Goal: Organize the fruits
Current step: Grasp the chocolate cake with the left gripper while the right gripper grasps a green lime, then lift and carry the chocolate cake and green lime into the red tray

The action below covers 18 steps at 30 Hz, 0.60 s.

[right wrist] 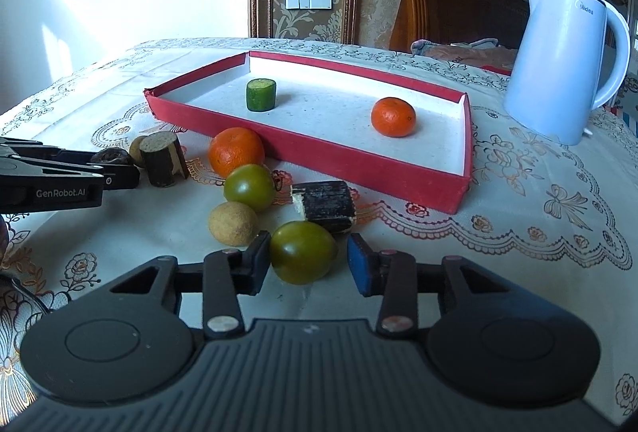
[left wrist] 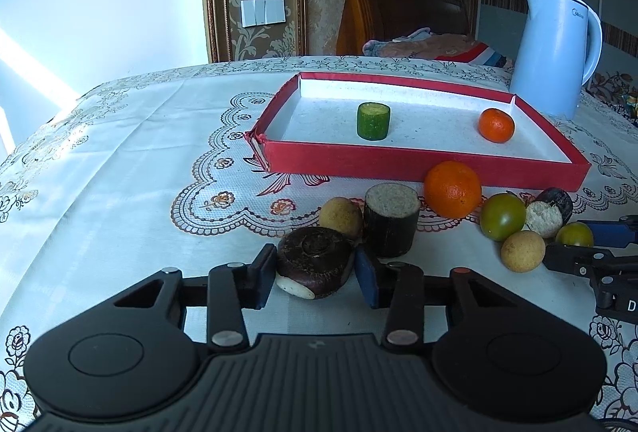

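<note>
On the bench [left wrist: 119, 161], covered by a lace-patterned cloth, a shallow red tray [left wrist: 418, 163] sits toward the far side, with a pale blue kettle [left wrist: 554, 53] just beyond its far right corner. Inside the tray a green cucumber stub [left wrist: 373, 121] stands upright toward the left and a small orange [left wrist: 495, 125] lies toward the right, the two well apart. The rest of the fruit lies loose on the cloth in front of the tray's near wall. The left gripper [left wrist: 315, 274] has its jaws apart around a dark brown water chestnut [left wrist: 313, 260], one pad on each side of it; whether they touch it I cannot tell. Just behind the chestnut are a tan round fruit [left wrist: 339, 216] and an upright dark sugarcane piece [left wrist: 390, 218], and further right a larger orange [left wrist: 452, 189] rests against the tray wall. The right gripper [right wrist: 307, 264] also has its jaws apart, straddling a green tomato [right wrist: 303, 252]; the left pad sits right at the tomato's side while a clear gap shows at the right pad. Just behind this tomato lies a second dark sugarcane piece [right wrist: 325, 207] on its side, to its left a second tan round fruit [right wrist: 233, 224], and beyond that another green tomato [right wrist: 249, 187].
</note>
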Tool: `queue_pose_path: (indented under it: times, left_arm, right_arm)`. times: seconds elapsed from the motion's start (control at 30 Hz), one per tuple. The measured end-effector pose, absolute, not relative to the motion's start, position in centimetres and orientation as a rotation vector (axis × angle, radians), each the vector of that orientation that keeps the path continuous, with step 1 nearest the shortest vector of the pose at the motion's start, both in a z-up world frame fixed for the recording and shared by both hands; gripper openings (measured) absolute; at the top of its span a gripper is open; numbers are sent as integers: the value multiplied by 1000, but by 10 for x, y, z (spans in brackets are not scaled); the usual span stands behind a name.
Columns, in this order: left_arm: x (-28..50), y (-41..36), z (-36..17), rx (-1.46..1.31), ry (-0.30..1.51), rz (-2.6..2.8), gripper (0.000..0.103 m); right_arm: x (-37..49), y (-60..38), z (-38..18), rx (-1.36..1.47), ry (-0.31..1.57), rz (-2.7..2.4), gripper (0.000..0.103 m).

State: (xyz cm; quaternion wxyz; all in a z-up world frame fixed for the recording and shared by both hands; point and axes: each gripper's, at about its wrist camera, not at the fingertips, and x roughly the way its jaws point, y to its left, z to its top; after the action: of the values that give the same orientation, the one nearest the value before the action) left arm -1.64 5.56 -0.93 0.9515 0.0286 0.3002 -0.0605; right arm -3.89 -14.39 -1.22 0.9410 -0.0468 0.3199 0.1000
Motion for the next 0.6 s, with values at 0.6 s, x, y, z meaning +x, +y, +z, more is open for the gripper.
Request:
queue_pose_path:
  times: [0.6]
  left_arm:
    - [-17, 56, -10, 59, 607, -116, 41]
  right_arm:
    - [-41, -143, -11, -100, 637, 207, 31]
